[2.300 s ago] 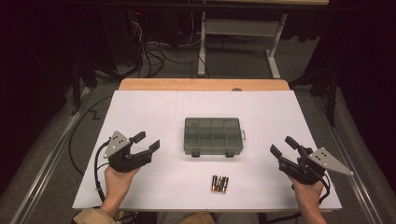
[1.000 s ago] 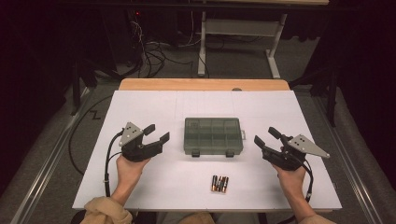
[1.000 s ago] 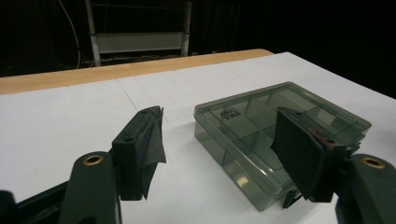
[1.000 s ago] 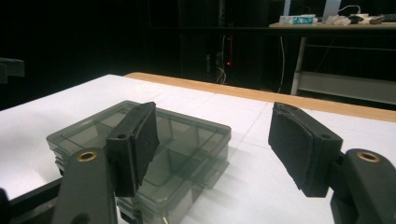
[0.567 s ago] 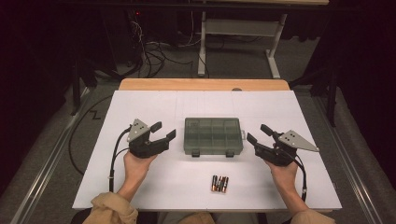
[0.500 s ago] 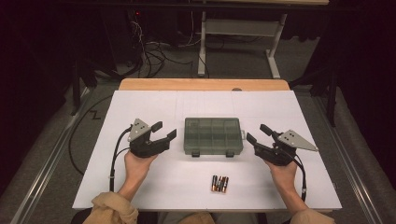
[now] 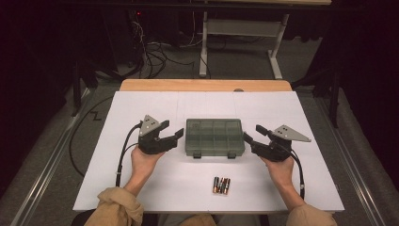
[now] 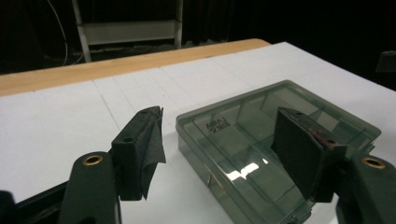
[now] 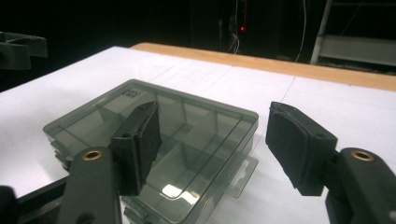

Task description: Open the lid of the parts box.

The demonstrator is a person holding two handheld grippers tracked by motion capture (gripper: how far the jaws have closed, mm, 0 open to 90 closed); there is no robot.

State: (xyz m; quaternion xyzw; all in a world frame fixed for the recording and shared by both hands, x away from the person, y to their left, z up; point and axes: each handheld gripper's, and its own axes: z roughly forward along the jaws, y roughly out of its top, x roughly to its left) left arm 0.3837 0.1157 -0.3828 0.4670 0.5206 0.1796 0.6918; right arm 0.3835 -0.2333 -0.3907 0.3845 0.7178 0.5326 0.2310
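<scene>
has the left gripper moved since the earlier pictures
Yes. In the high view the left gripper has moved in from the left part of the white table toward the closed, translucent grey-green plastic compartment box, and now sits beside its left end.

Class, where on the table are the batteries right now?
In the high view, the batteries lie on the white table near its front edge, just before the closed compartment box.

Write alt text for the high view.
Two hand-held claws, left claw and right claw, both open, flank a closed smoky-green compartment box on a white table. A few batteries lie nearer the person.
</scene>
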